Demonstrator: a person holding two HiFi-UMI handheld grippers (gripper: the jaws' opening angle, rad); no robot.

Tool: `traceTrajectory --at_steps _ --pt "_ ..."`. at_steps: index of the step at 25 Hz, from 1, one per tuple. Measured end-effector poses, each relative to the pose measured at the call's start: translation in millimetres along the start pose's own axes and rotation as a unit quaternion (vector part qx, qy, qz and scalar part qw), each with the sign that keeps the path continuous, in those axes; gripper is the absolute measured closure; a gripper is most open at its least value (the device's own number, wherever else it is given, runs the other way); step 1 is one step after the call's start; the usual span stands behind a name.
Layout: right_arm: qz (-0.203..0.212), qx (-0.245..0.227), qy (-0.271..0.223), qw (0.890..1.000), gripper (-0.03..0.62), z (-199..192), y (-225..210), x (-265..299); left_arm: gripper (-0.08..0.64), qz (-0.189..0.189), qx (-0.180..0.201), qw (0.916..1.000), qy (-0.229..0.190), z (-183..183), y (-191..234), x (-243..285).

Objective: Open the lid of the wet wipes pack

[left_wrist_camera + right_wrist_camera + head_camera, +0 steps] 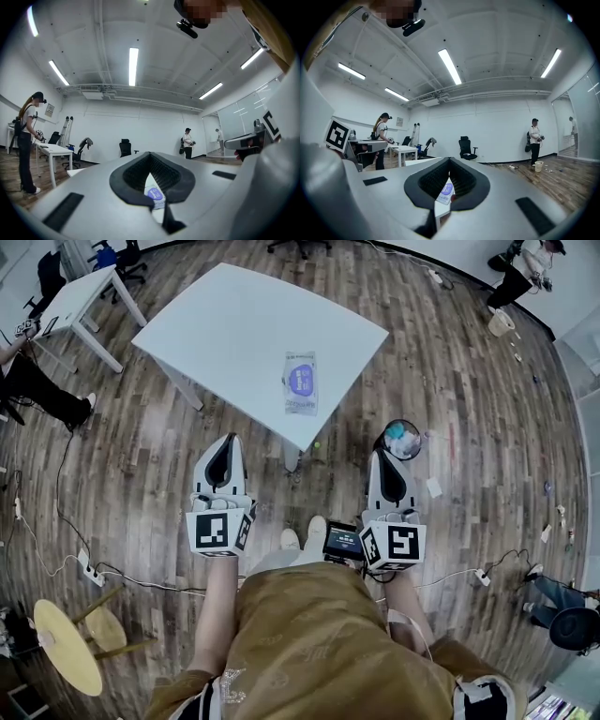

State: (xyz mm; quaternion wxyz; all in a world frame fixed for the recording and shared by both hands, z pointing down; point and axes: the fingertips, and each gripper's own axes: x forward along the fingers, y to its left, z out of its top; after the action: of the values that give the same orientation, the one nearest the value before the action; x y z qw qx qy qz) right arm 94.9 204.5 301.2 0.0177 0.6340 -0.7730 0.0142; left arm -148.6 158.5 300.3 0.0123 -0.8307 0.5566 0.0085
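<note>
1. The wet wipes pack [300, 382] is laid on the tabletop [234, 324], toward its near corner.
2. The left gripper [227, 441] and right gripper [382, 456] are held side by side before it, apart from the pack.

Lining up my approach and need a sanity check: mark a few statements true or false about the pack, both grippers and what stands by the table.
1. The wet wipes pack lies flat on the white table. True.
2. The left gripper is clamped on the pack. False: it is held short of the table, jaws together on nothing.
3. The right gripper touches the table. False: it is also short of the table's edge, shut and empty.
4. A round bin stands on the floor beside the table. True.
</note>
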Motion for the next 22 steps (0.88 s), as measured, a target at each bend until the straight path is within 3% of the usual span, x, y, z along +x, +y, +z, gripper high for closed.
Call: traceTrajectory --at_steps 7,22 --pt "0.013 0.007 0.006 1.0 0.584 -4 -7 18 0.558 -0.001 0.007 0.9999 0.007 -1 -6 17" --pt "0.041 0.005 -0.001 0.999 0.583 1 -39 122 0.558 0.031 0.011 0.9994 0.015 -9 17 104"
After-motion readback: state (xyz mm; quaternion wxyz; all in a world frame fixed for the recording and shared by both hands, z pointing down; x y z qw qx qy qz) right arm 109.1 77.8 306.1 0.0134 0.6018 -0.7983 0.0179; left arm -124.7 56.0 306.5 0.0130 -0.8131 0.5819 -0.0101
